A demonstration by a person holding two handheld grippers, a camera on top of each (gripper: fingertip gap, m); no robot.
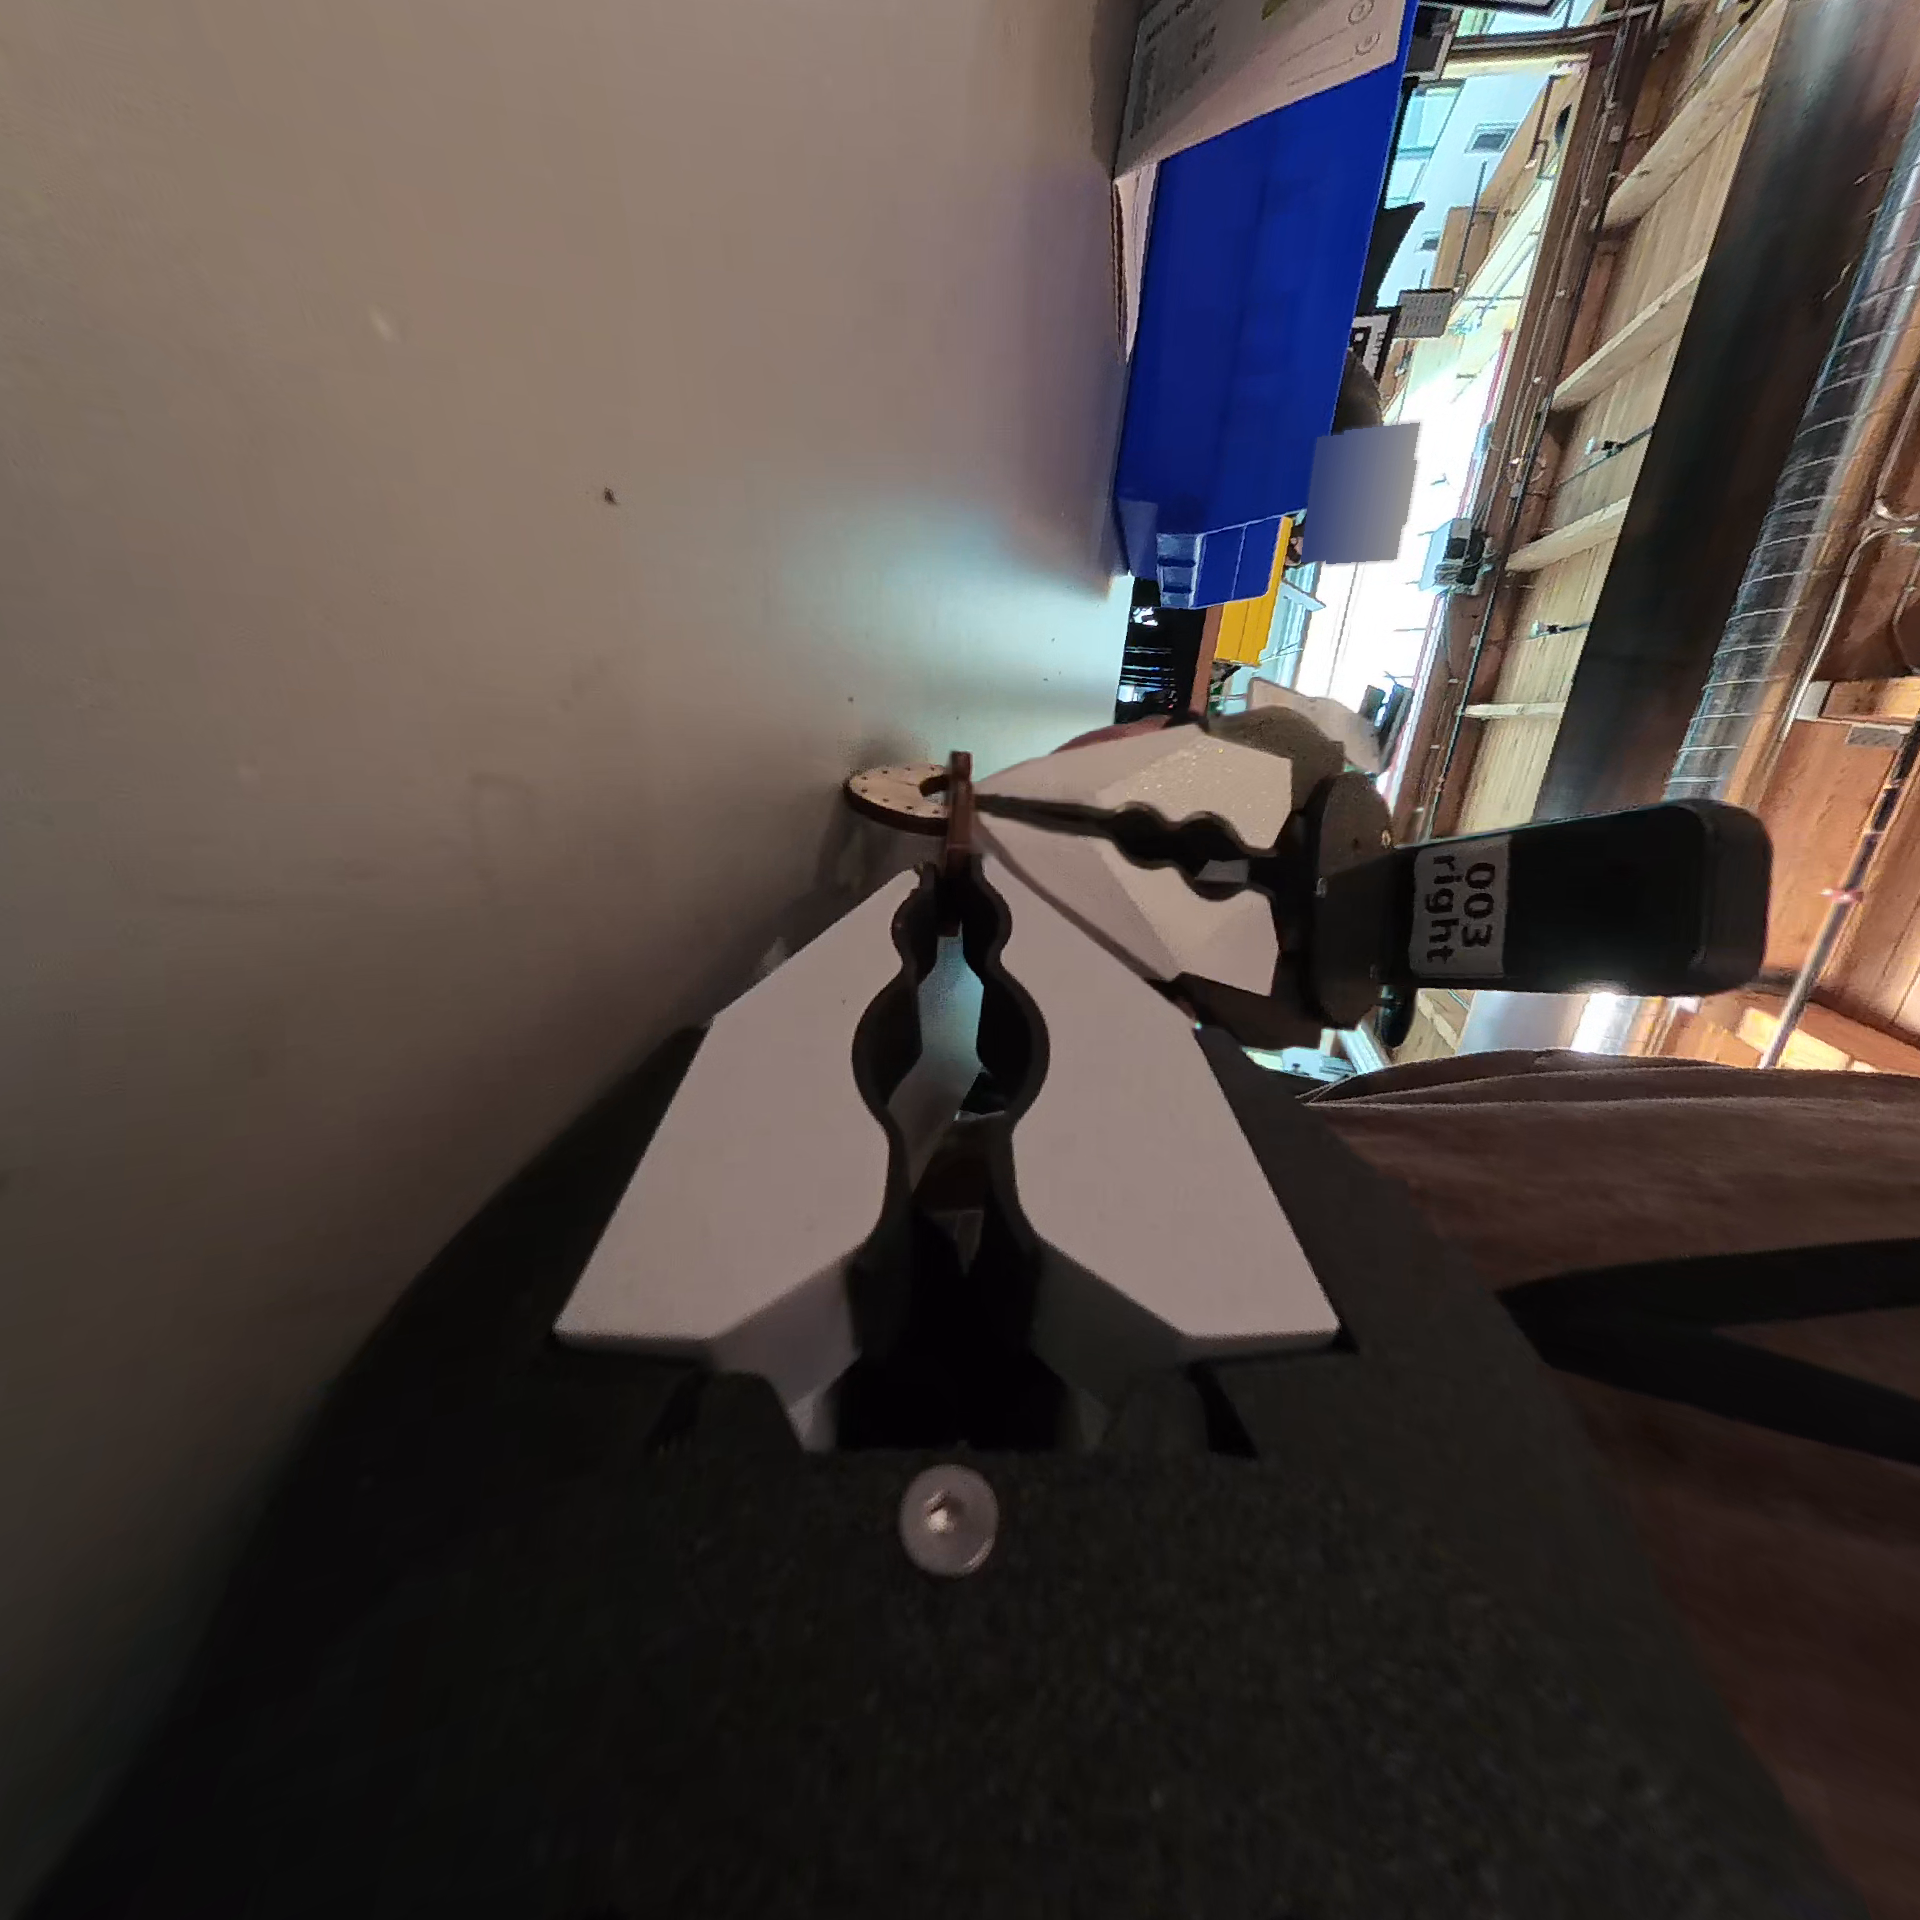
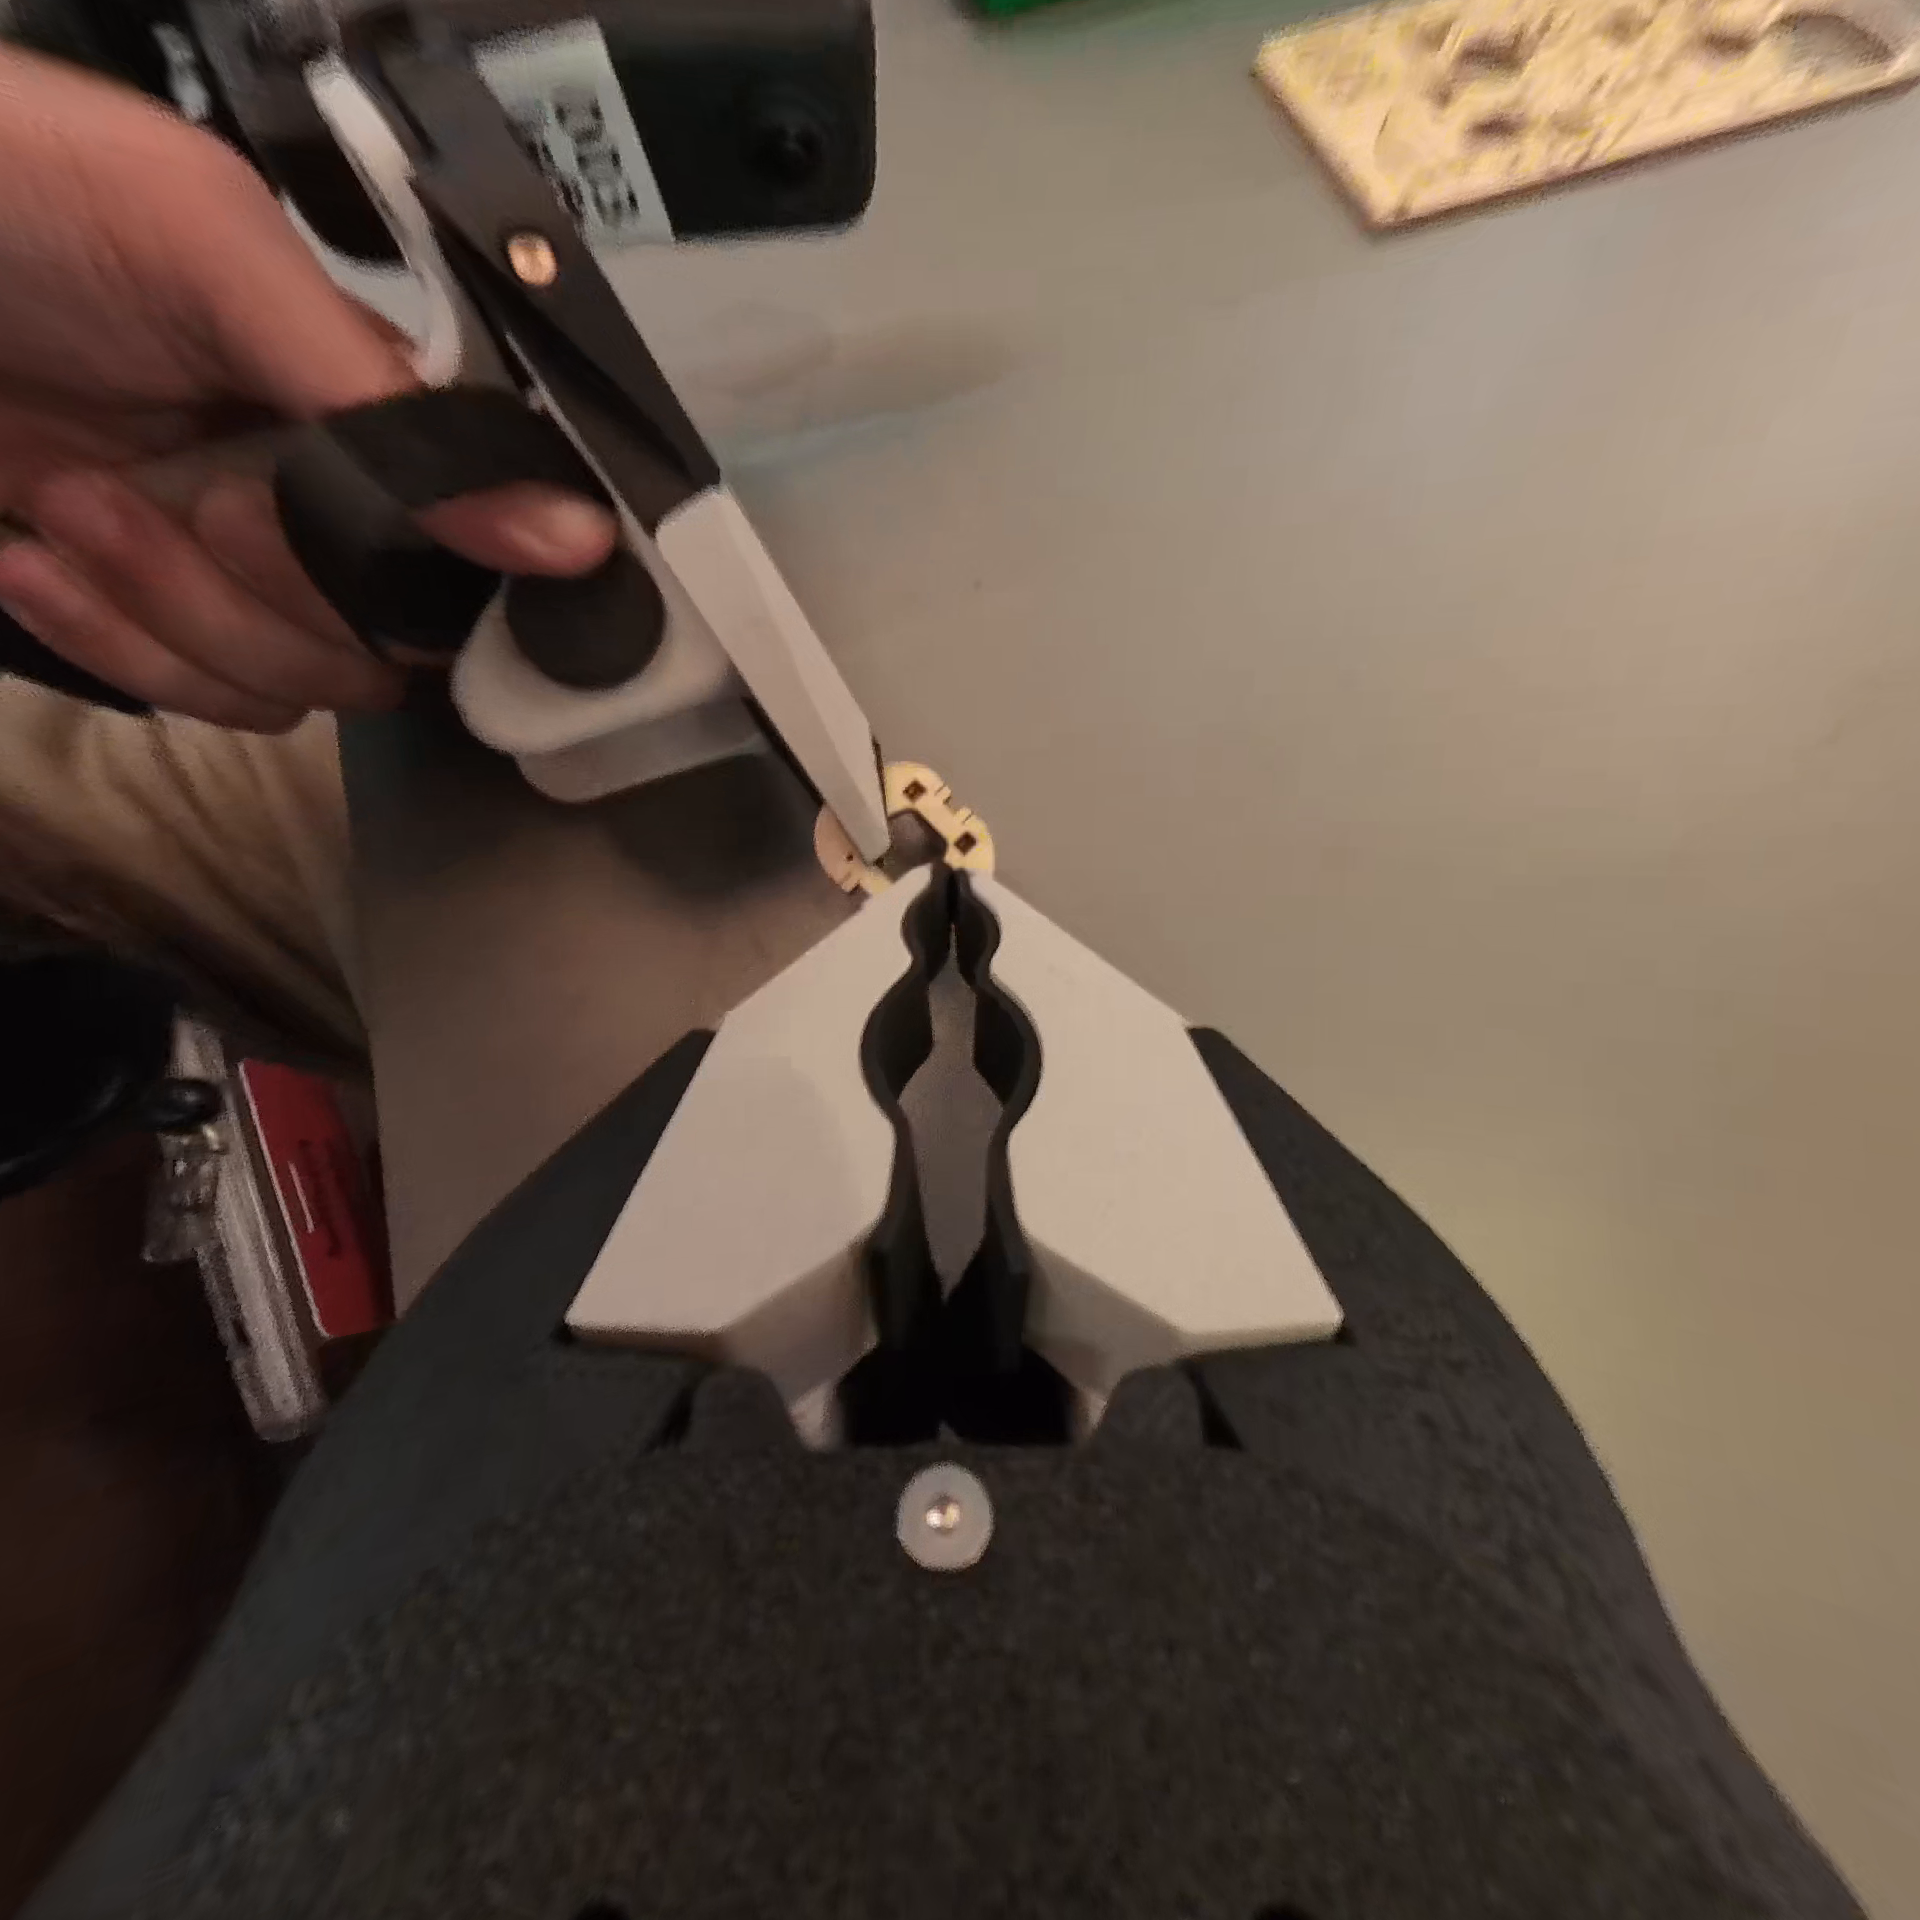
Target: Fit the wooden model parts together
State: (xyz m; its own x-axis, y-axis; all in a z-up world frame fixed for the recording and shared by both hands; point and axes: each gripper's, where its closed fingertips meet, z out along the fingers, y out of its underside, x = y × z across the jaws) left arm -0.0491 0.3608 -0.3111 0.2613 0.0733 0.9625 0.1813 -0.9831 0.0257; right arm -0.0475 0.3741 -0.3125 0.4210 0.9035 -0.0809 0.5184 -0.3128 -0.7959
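Wooden strip (image 1: 958, 831) upright, left tongs (image 1: 948, 902) clamped

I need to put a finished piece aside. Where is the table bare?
Bare grey table lies right of the round wooden disc, below the wooden parts sheet. It is crowded where the left gripper and right gripper meet at the disc.
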